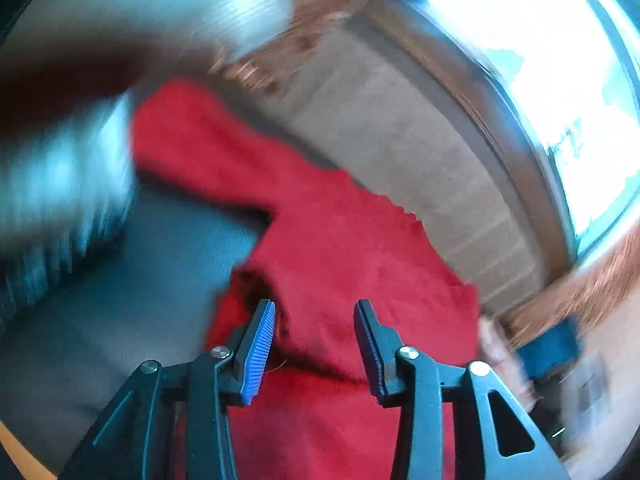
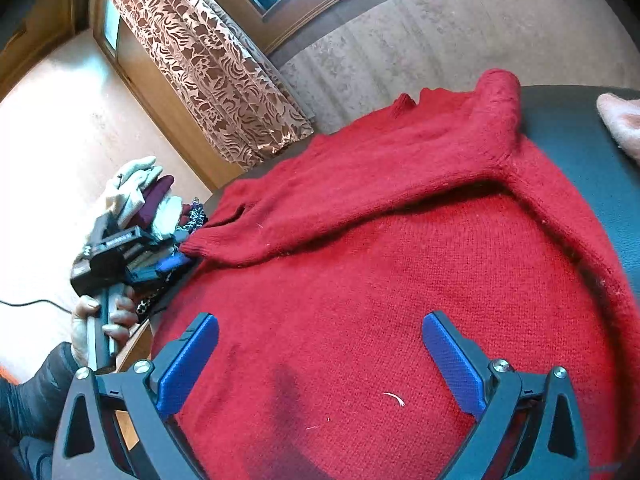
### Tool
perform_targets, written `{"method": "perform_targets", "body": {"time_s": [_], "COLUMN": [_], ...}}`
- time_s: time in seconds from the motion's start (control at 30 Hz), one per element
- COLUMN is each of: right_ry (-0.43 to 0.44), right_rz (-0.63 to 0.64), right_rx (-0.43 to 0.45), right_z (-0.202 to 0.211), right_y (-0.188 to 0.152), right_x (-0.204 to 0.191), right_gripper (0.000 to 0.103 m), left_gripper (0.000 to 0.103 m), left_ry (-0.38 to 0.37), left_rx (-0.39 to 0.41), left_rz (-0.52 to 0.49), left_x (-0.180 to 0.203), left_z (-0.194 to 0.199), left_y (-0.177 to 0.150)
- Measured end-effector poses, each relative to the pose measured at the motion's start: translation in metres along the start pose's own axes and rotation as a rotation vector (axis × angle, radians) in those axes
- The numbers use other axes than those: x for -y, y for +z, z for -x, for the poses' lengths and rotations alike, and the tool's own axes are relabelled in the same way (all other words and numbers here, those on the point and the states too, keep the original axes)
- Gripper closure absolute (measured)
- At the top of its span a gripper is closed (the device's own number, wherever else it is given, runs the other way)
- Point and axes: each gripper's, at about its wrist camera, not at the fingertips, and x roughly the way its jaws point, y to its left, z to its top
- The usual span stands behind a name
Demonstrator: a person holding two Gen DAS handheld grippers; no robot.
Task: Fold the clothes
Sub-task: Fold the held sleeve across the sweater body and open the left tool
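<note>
Red knitted wool sweater lies spread flat on the dark counter, covering most of it. Knit is fuzzy, with a few pale lint threads on the body. One long sleeve is folded across the chest, running from the shoulder at far right to its ribbed cuff near the left edge of the counter. Collar sits at the far edge, by the wall.

My right gripper hangs over the lower body of the sweater, blue pads wide apart, nothing between them, not pressing the cloth.

My left gripper: its own view is heavily motion-blurred. Blue-padded jaws stand apart with red knit below and in front of them; as far as I can tell through the smear, the pads clamp nothing. In the right wrist view that gripper sits off the left edge of the counter, just beside the sleeve cuff, with my hand wrapped on its handle.

A pile of folded clothes, cream, maroon and patterned, sits beyond the left gripper. A pale pink fuzzy garment lies at the counter's far right edge, apart from the sweater. A brown patterned curtain hangs by the window behind.
</note>
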Motion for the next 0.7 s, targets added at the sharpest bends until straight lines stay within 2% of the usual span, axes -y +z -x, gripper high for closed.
{"method": "perform_targets", "body": {"time_s": [0.1, 0.2, 0.3, 0.37, 0.47, 0.57, 0.6, 0.63, 0.67, 0.7], "right_ry": [-0.025, -0.073, -0.125, -0.170, -0.254, -0.330, -0.347, -0.365, -0.380, -0.395], "right_rz": [-0.008, -0.023, -0.008, 0.037, 0.053, 0.013, -0.008, -0.032, -0.057, -0.080], "right_rx": [-0.016, -0.043, -0.033, 0.022, 0.072, 0.093, 0.094, 0.092, 0.086, 0.078], "right_z": [0.000, 0.000, 0.006, 0.018, 0.024, 0.017, 0.013, 0.008, 0.000, -0.008], "right_y": [0.004, 0.013, 0.028, 0.047, 0.079, 0.108, 0.116, 0.125, 0.134, 0.141], "right_x": [-0.002, -0.005, -0.009, -0.009, 0.007, 0.035, 0.045, 0.055, 0.067, 0.076], "right_gripper": [0.000, 0.000, 0.001, 0.001, 0.001, 0.003, 0.006, 0.008, 0.016, 0.029], "left_gripper": [0.058, 0.058, 0.058, 0.058, 0.058, 0.058, 0.065, 0.082, 0.089, 0.094], "left_ry": [0.078, 0.189, 0.185, 0.184, 0.170, 0.155, 0.155, 0.154, 0.153, 0.157], "left_rx": [-0.017, -0.099, -0.203, -0.255, -0.350, -0.313, -0.310, -0.306, -0.299, -0.278], "left_rz": [-0.244, -0.487, -0.611, -0.645, -0.624, -0.626, -0.634, -0.632, -0.629, -0.637], "left_x": [0.043, 0.076, 0.089, 0.093, 0.085, 0.086, 0.087, 0.088, 0.090, 0.093], "left_z": [-0.014, -0.049, -0.084, -0.106, -0.131, -0.124, -0.121, -0.118, -0.113, -0.109], "left_y": [0.016, 0.020, 0.020, 0.020, 0.015, 0.012, 0.012, 0.012, 0.013, 0.014]}}
